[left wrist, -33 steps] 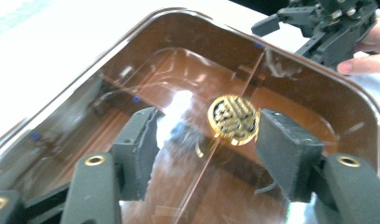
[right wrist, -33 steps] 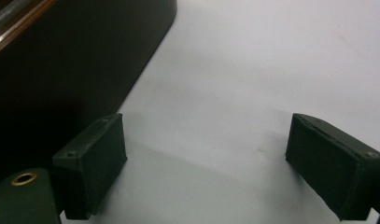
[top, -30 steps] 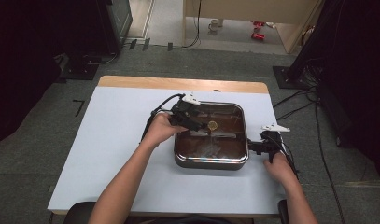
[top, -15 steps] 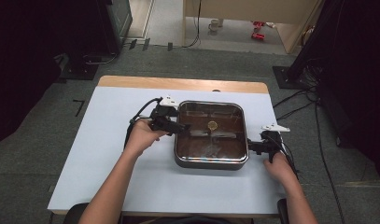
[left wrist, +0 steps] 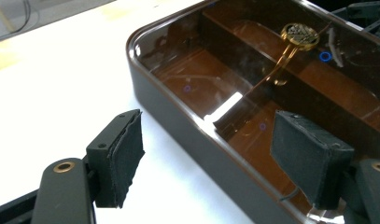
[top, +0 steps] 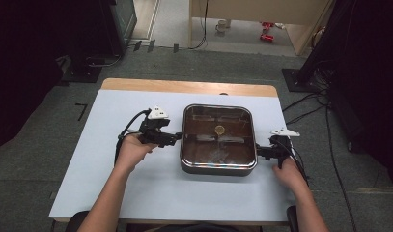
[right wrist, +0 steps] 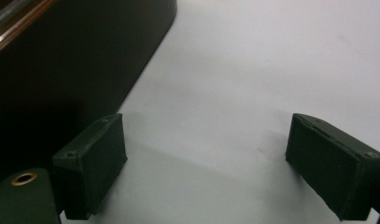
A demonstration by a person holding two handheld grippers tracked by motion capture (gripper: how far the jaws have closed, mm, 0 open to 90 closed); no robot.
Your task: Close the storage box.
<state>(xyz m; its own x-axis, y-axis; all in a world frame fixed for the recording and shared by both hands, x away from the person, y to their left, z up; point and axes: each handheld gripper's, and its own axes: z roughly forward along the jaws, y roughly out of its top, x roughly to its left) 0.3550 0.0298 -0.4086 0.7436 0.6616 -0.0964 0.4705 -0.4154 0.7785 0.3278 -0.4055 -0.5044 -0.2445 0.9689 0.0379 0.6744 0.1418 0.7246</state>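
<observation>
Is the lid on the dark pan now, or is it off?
On. A clear glass lid with a gold knob covers the pan; light glares on the glass.

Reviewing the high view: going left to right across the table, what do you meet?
Person's left hand → left gripper → brown divided pan → right gripper, with the right hand just behind it.

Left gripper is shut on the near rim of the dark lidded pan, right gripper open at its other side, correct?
Not quite. The left gripper is open, as the left gripper view shows: its jaws stand apart, straddling the pan's rim without clamping it. The right gripper is open beside the pan.
</observation>
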